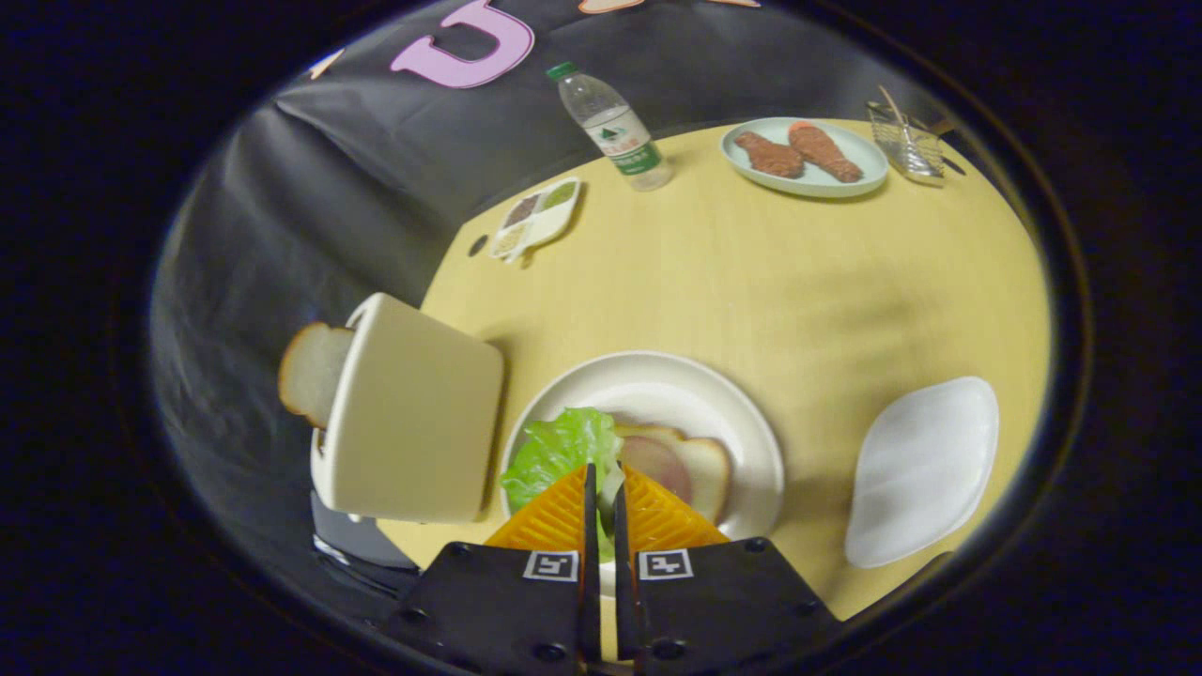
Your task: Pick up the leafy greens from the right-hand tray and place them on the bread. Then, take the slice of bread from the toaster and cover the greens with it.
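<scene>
Leafy greens [562, 451]: pinched between the nearly closed orange fingers of the gripper [601, 488], over the white plate [742, 413]; whether resting or lifted cannot be told.
Bread [706, 469]: slice on that plate with a round of meat [654, 462] on it, just right of the greens.
Second bread slice [310, 371]: standing in the cream toaster [413, 413], left of the plate.
Right-hand tray [925, 469]: white, bare.
Worktop [751, 282]: water bottle [615, 127], dish of drumsticks [806, 155], condiment tray [535, 218] beyond.
Status, judged: greens mid-placement; release and toaster slice remain.

Hand-held gripper [601, 488]: ribbed orange fingers [549, 518], black mounts, square black-white markers, screws
</scene>
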